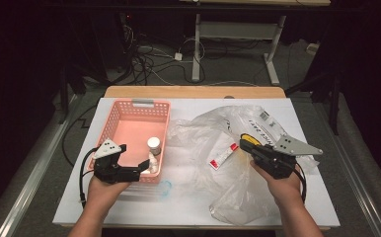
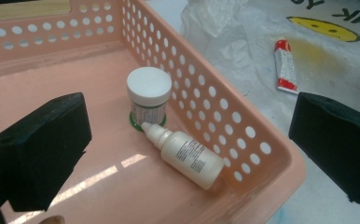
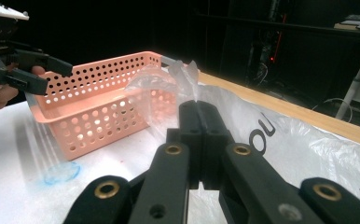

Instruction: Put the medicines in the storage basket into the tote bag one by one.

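Note:
A pink perforated basket (image 1: 113, 114) (image 2: 52, 51) (image 3: 89, 109) stands left of centre. In its near right corner a white-lidded jar (image 1: 154, 144) (image 2: 148, 91) stands upright and a white dropper bottle (image 1: 153, 162) (image 2: 187, 156) lies against it. My left gripper (image 1: 133, 157) (image 2: 190, 123) (image 3: 33, 70) hangs open over that corner, holding nothing. To the right spreads a crumpled clear plastic bag (image 1: 228, 123) (image 2: 243, 42) (image 3: 280, 140) with a yellow smiley print. A red-and-white tube (image 1: 223, 155) (image 2: 285, 65) lies on it. My right gripper (image 1: 244, 144) (image 3: 197, 109) is shut on a fold of the bag.
The white tabletop (image 1: 129, 207) has a blue smudge (image 1: 165, 187) (image 3: 59, 172) just in front of the basket. A wooden strip (image 1: 193, 92) runs along the far edge. Beyond it are floor cables (image 1: 149, 59) and a desk frame (image 1: 196, 49).

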A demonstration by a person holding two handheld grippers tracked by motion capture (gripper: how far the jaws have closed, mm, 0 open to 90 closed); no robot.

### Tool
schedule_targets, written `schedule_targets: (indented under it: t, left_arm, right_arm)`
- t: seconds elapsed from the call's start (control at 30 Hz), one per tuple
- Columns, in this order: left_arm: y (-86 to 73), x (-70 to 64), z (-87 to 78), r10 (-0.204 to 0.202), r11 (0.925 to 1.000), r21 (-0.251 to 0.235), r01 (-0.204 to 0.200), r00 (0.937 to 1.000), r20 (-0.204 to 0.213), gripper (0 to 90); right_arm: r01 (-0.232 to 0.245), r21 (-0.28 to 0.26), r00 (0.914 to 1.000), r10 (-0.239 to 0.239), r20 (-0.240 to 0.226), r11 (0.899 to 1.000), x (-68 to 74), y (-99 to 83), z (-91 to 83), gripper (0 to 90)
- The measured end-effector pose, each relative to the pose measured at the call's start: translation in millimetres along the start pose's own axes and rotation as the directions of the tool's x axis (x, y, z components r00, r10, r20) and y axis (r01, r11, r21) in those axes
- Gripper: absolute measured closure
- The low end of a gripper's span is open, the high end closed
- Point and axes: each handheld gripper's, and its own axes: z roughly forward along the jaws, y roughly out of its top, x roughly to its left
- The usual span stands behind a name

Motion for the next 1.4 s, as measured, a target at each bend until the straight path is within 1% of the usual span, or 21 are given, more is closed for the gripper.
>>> schedule_targets:
  t: [0.13,0.2,0.27,0.33,0.43,0.47,0.57,0.63,0.77,0.9,1.07,1.17,1.27,1.4]
  left_arm:
    - [8.1,-2.9,5.8,0.004,1.0,0.002,-0.004,1.0,0.009,0.0]
    - [14.0,-4.0,7.9,0.005,1.0,-0.007,-0.005,0.9999,0.015,0.0]
    - [20.9,-4.4,10.4,0.016,0.9999,-0.006,-0.016,0.9998,0.013,0.0]
    - [27.6,-2.8,13.9,0.017,0.9998,-0.004,-0.017,0.9997,0.014,0.0]
    - [36.1,2.4,20.5,0.013,0.9999,0.003,-0.013,0.9999,0.01,0.0]
    - [38.4,4.5,22.9,0.011,0.9999,0.008,-0.011,0.9999,0.008,0.0]
    - [44.1,10.3,30.3,0.012,0.9996,0.026,-0.012,0.9999,-0.002,0.0]
    - [46.9,14.0,34.8,0.005,0.9996,0.028,-0.005,1.0,-0.004,0.0]
    - [50.8,20.4,44.3,0.0,0.9988,0.049,0.0,1.0,-0.007,0.9]
    - [52.7,30.3,53.6,-0.027,0.9966,0.077,0.028,0.9996,-0.01,2.0]
    - [55.0,35.4,61.8,-0.021,0.9933,0.113,0.023,0.9995,-0.023,8.3]
    - [55.0,37.5,67.5,-0.023,0.9886,0.149,0.026,0.9995,-0.02,11.4]
    - [54.5,39.0,72.1,-0.034,0.9829,0.18,0.039,0.9989,-0.033,13.8]
    - [53.2,41.9,77.6,-0.044,0.9714,0.232,0.052,0.9982,-0.041,17.2]
  right_arm:
    - [0.003,-0.007,1.0,-0.003,-0.002,1.0,0.4,1.3,-0.7,90.0]
    - [0.001,-0.009,1.0,-0.001,-0.001,1.0,0.2,1.5,-1.4,90.0]
    - [-0.004,-0.008,1.0,0.004,-0.001,1.0,0.0,1.4,-2.0,90.0]
    - [-0.005,-0.008,1.0,0.005,-0.001,1.0,-0.2,1.3,-2.1,90.0]
    - [0.002,-0.011,1.0,-0.002,-0.001,1.0,-0.7,1.5,-1.9,90.0]
    - [-0.003,-0.007,1.0,0.003,-0.001,1.0,-0.5,1.4,-2.0,90.0]
    - [-0.007,-0.008,1.0,0.007,0.0,1.0,-0.9,1.0,-1.9,90.0]
    - [-0.005,-0.01,1.0,0.005,0.0,1.0,-1.6,0.7,-1.9,90.0]
    - [-0.008,-0.009,1.0,0.008,-0.001,1.0,-2.1,0.5,-2.2,90.0]
    - [-0.013,-0.01,0.9999,0.013,-0.001,1.0,-2.1,0.5,-2.3,90.0]
    - [-0.011,-0.011,0.9999,0.011,0.0,1.0,-2.1,0.8,-2.5,90.0]
    - [-0.011,-0.013,0.9999,0.011,0.001,1.0,-2.2,1.3,-3.2,90.0]
    - [-0.005,-0.016,1.0,0.005,-0.001,1.0,-2.4,1.5,-3.3,90.0]
    - [-0.006,-0.016,1.0,0.006,-0.001,1.0,-2.1,1.7,-3.7,90.0]
